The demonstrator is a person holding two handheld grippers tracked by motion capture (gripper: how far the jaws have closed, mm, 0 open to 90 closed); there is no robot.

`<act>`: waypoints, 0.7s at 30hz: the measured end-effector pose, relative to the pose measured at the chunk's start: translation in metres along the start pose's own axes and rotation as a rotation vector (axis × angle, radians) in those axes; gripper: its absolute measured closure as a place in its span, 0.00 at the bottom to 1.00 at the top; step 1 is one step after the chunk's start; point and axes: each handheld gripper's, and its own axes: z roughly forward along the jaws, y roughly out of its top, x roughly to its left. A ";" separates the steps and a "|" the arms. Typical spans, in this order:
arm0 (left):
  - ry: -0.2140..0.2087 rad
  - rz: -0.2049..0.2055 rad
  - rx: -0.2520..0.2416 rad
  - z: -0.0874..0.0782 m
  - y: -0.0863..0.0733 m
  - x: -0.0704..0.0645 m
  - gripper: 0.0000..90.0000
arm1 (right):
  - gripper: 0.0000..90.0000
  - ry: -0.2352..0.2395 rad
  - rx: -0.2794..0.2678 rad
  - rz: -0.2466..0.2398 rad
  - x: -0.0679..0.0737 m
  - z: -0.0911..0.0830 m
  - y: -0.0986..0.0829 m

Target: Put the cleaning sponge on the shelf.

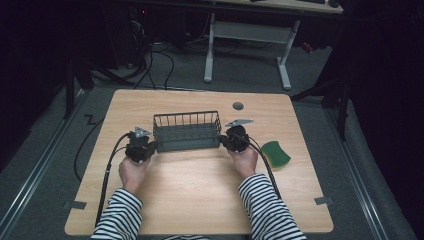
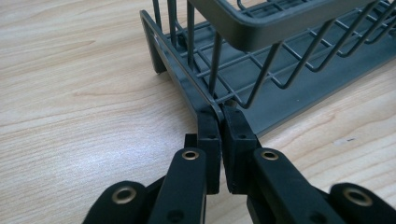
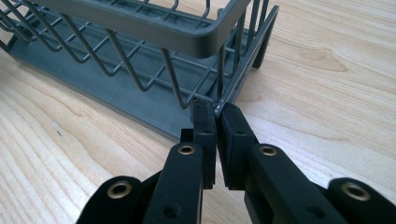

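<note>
A dark grey wire basket (image 1: pixel 186 131) stands on the wooden table (image 1: pixel 200 185), a little back of its middle. My left gripper (image 1: pixel 150 145) is at the basket's left end. Seen along the left gripper's jaws, its tips (image 2: pixel 221 112) are shut on the lower edge strip of the basket (image 2: pixel 261 70) at a near corner. My right gripper (image 1: pixel 223 141) is at the basket's right end. From the right gripper's camera, its tips (image 3: pixel 215 108) pinch the same kind of edge strip on the basket (image 3: pixel 140 88). A person's hands in striped sleeves hold both grippers.
A green sponge (image 1: pixel 275 153) lies on the table to the right of my right gripper. A small grey round cap (image 1: pixel 238 105) sits behind the basket. Beyond the table stand a white desk frame (image 1: pixel 250 40) and loose cables on the floor.
</note>
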 end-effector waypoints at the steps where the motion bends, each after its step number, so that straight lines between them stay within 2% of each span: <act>1: 0.000 0.000 0.000 0.000 0.000 0.000 0.97 | 0.96 0.000 0.000 0.000 0.000 0.000 0.000; 10: -0.020 0.006 -0.010 -0.008 -0.011 -0.005 0.97 | 0.97 0.001 0.004 -0.033 0.004 -0.007 -0.005; 15: -0.027 0.017 -0.015 -0.015 -0.019 -0.012 0.97 | 0.97 0.007 -0.002 -0.035 0.007 -0.012 -0.013; 21: -0.045 0.022 -0.021 -0.024 -0.026 -0.020 0.97 | 0.97 0.016 -0.006 -0.048 0.011 -0.024 -0.021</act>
